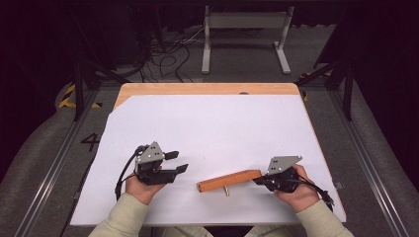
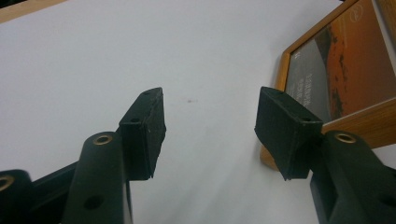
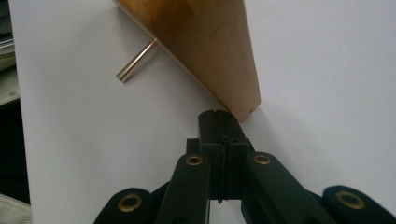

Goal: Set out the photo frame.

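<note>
A wooden picture frame (image 1: 230, 180) stands tilted on the white sheet, propped by a thin metal peg (image 1: 227, 191). In the left gripper view its front (image 2: 345, 74) shows an orange picture at the right. The right gripper view has its plain wooden back (image 3: 205, 42) and the peg (image 3: 136, 61). My left gripper (image 1: 177, 162) (image 2: 210, 126) is open and holds nothing, a short way left of the frame. My right gripper (image 1: 257, 180) (image 3: 218, 119) is shut with nothing between its jaws, its tips right at the frame's near right corner.
A white sheet (image 1: 207, 128) covers most of the wooden table (image 1: 207, 89). The sheet's right edge runs close to my right hand. Beyond the table are floor cables (image 1: 168, 54) and a white stand (image 1: 244, 29).
</note>
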Demonstrator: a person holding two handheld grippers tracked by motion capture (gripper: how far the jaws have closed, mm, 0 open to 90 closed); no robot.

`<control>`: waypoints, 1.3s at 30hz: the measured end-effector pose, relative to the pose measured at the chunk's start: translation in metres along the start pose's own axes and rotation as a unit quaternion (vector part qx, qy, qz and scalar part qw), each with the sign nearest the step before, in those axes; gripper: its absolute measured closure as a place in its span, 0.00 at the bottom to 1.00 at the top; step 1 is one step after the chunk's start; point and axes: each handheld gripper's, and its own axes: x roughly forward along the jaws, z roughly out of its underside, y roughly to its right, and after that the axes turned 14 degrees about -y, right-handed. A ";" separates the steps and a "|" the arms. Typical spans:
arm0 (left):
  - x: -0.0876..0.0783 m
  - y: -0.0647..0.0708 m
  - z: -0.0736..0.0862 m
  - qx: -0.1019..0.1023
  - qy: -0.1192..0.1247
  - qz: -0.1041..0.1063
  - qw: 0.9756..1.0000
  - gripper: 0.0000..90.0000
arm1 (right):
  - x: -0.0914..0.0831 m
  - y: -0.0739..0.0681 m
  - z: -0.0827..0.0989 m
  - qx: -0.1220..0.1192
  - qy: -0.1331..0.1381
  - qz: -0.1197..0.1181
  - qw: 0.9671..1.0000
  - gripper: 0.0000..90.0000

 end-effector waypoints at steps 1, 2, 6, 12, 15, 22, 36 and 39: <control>0.000 0.000 0.000 -0.001 0.000 -0.001 1.000 0.47 | 0.001 0.001 0.000 0.002 0.000 -0.002 1.000 1.00; 0.000 0.000 0.000 -0.001 0.000 -0.001 1.000 0.47 | 0.001 0.001 0.000 0.002 0.000 -0.002 1.000 1.00; -0.001 0.000 0.001 -0.001 0.000 -0.003 1.000 0.47 | 0.002 0.004 -0.001 0.007 0.005 0.000 1.000 1.00; 0.000 0.000 0.001 0.000 -0.003 -0.002 1.000 0.47 | 0.006 0.014 -0.005 0.026 0.016 0.002 1.000 1.00; 0.000 0.000 0.001 -0.001 -0.002 -0.002 1.000 0.47 | 0.008 0.018 -0.007 0.029 0.018 0.004 0.999 1.00; 0.001 0.001 0.001 0.000 -0.006 0.001 1.000 0.47 | 0.013 0.026 -0.018 0.036 0.018 0.014 0.999 1.00; 0.003 0.001 0.002 0.000 -0.008 0.005 1.000 0.47 | 0.028 0.042 -0.047 0.051 0.034 0.014 0.998 1.00; 0.003 0.001 0.002 0.000 -0.011 0.006 1.000 0.47 | 0.032 0.045 -0.053 0.049 0.031 0.012 0.998 1.00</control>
